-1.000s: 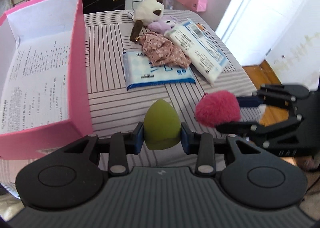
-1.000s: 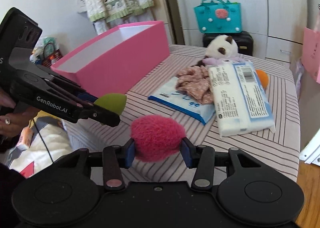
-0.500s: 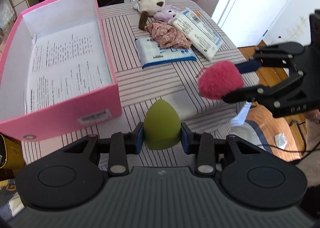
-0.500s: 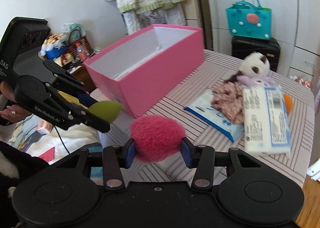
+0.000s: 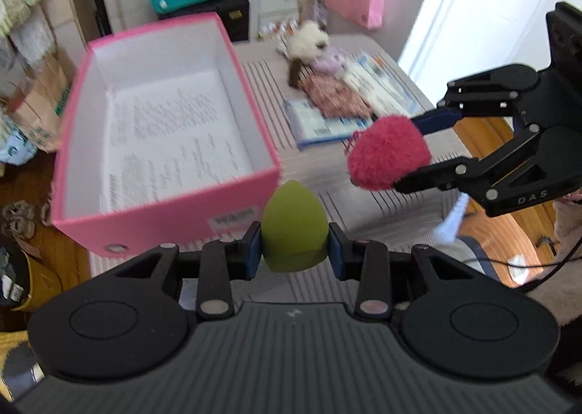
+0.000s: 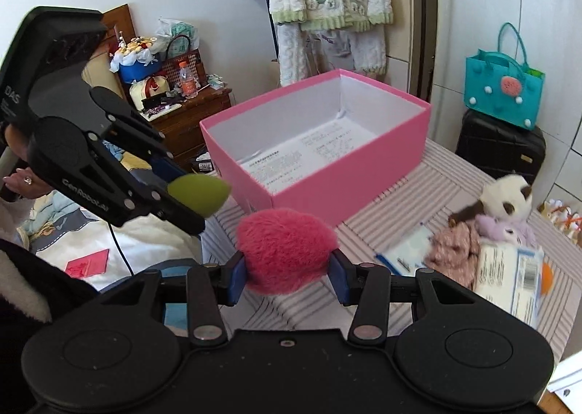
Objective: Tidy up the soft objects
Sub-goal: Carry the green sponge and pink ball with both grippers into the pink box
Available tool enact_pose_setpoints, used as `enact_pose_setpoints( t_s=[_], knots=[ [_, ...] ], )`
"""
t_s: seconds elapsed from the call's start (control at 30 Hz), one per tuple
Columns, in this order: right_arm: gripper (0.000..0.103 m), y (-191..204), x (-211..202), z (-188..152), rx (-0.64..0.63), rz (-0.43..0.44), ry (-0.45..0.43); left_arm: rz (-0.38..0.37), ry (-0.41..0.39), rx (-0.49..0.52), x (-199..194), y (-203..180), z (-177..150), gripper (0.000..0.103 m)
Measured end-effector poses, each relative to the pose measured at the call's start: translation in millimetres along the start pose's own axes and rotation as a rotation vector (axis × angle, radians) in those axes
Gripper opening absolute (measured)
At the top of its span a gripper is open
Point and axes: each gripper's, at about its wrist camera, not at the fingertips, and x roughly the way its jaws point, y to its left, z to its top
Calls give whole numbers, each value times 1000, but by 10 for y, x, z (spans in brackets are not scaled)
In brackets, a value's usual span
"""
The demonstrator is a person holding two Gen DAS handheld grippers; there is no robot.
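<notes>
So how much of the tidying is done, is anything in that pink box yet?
Nothing soft is in the pink box yet; only a printed sheet lines its bottom. In hand: the left gripper has its jaws shut on a green sponge, the right gripper on a pink fluffy puff, both short of the box. Left on the table: a plush toy, floral cloth and wipe packs.
</notes>
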Motion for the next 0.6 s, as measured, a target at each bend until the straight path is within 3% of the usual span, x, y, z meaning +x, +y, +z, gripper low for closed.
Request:
enact_pose_setpoints(
  t_s=[0.4,0.6],
  knots=[
    [52,-227,290,525,-53,-29,-93,65,-149,-135,73,724,432,36],
    [52,-484,651,883,-100,-48,-121,94,-129,-163,373,998,809,36]
  ],
)
